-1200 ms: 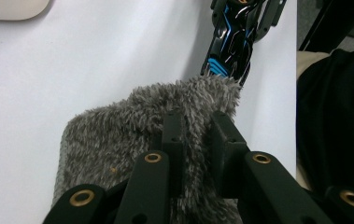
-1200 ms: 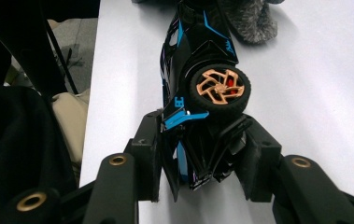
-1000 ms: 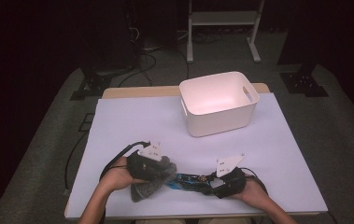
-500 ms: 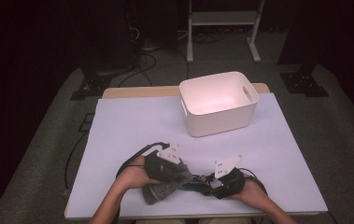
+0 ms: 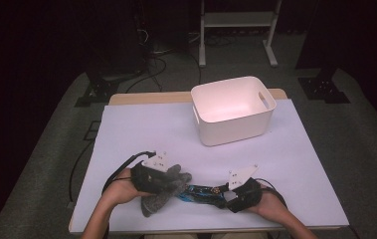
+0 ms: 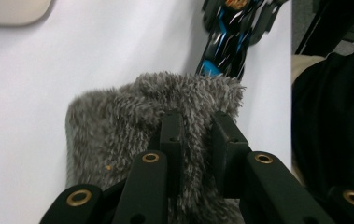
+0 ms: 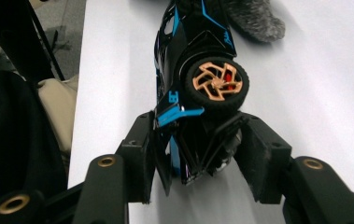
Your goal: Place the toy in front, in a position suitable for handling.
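over at the near left of the table, the left gripper is pinching a grey fuzzy cloth, its jaws standing nearly together with a fold of the pile squeezed between them; from its own view the fingers are sinking into the fluff, so where the pads meet is getting lost in the fibres, and the lower part of the cloth is running off the bottom edge. from above, the hand and gripper body are covering much of the cloth, leaving a rounded end poking out toward the near edge. just to the right, a black and blue toy car is lying on its side on the table, an orange-spoked wheel facing up, its nose hidden behind the cloth. further right, the right gripper is sitting around the car's tail: its jaws have just been opening, and the tail is lying between them. one finger is touching the blue trim, while the other is standing off with a gap showing. the white bin is standing well apart at the far side.
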A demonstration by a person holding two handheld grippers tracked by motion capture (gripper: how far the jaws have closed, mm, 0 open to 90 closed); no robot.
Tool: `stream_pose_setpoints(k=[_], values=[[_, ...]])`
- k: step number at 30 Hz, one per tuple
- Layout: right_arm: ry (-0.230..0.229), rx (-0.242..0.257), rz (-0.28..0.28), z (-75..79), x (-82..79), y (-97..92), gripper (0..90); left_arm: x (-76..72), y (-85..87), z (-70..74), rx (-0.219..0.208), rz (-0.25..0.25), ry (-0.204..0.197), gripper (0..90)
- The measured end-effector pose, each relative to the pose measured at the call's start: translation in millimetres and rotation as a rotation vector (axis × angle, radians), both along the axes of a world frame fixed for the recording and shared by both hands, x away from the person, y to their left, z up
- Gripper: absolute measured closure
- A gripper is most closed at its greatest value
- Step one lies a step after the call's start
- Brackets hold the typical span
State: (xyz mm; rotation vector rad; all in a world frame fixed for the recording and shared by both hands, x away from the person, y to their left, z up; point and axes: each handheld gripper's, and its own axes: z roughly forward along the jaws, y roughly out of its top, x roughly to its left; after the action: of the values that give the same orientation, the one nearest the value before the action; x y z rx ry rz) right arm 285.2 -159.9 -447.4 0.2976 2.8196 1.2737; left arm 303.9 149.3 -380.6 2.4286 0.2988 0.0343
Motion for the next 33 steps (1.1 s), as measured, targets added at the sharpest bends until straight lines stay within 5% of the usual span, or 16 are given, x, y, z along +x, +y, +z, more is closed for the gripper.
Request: stream_pose_setpoints(k=[8,15,22,30,33], values=[[-0.02,-0.015,0.017,2.1,-3.1,-2.9,56.2,3.3,5.6,-6.2,-0.022,0.009,0.033,77.6],[-0.023,-0.016,0.023,2.2,-2.6,-2.8,56.8,0.2,-7.1,0.3,-0.041,-0.036,0.033,78.3],[-0.004,-0.001,0.015,1.7,0.5,-3.2,56.6,3.3,-45.8,5.5,-0.025,-0.115,0.027,78.3],[0.0,0.006,0.015,0.7,0.8,-0.1,56.7,3.7,-110.8,5.9,0.011,-0.247,0.021,78.2],[0.002,0.007,0.009,0.3,0.2,-0.8,56.7,4.0,-120.2,5.1,0.006,-0.262,0.021,78.2]])
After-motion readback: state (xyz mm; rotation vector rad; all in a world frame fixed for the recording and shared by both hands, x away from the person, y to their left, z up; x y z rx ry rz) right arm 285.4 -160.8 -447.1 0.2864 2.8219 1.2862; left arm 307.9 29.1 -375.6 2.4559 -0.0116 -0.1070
